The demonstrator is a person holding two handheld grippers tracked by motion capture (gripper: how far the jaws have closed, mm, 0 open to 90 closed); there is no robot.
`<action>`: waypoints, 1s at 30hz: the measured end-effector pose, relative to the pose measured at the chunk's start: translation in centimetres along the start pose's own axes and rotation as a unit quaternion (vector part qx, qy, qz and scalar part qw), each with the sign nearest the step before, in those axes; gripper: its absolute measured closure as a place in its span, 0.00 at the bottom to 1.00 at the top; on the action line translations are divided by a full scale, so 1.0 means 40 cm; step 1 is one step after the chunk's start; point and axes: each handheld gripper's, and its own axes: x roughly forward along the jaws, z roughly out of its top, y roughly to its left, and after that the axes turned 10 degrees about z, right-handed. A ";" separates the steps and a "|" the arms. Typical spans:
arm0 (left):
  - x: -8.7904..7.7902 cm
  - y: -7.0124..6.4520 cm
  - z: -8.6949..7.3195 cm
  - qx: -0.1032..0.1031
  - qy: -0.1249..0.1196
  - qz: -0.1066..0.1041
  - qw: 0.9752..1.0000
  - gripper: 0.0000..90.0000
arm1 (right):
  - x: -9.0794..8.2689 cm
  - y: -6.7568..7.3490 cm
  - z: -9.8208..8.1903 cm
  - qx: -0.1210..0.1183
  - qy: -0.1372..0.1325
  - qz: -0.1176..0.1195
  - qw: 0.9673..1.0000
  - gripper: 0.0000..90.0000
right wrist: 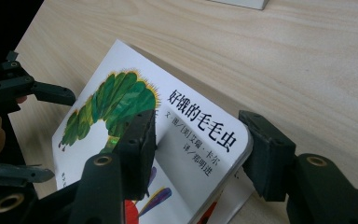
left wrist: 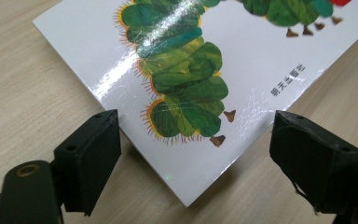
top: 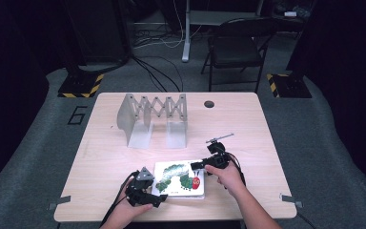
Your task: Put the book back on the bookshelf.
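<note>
A white picture book (top: 174, 168) with a green caterpillar on its cover lies near the table's front edge. In the left gripper view my left gripper (left wrist: 193, 149) is open, its jaws standing either side of the book's (left wrist: 242, 60) near corner without touching it. My right gripper (top: 196, 166) is at the book's right edge. In the right gripper view it (right wrist: 198, 144) is open around a corner of the cover (right wrist: 186, 116), which is raised off the coloured page below; one jaw is over the cover, the other beyond its edge.
A grey expanding file rack (top: 152, 117) stands at the back middle of the table (top: 248, 124). A small metal rod (top: 219, 138) lies behind my right hand. A round hole (top: 209, 104) sits near the far edge. A folding chair (top: 236, 45) stands beyond the table.
</note>
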 end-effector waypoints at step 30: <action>0.006 0.012 0.010 -0.030 -0.011 -0.004 0.999 0.21 | 0.000 0.002 0.000 -0.002 -0.003 -0.001 1.000 0.53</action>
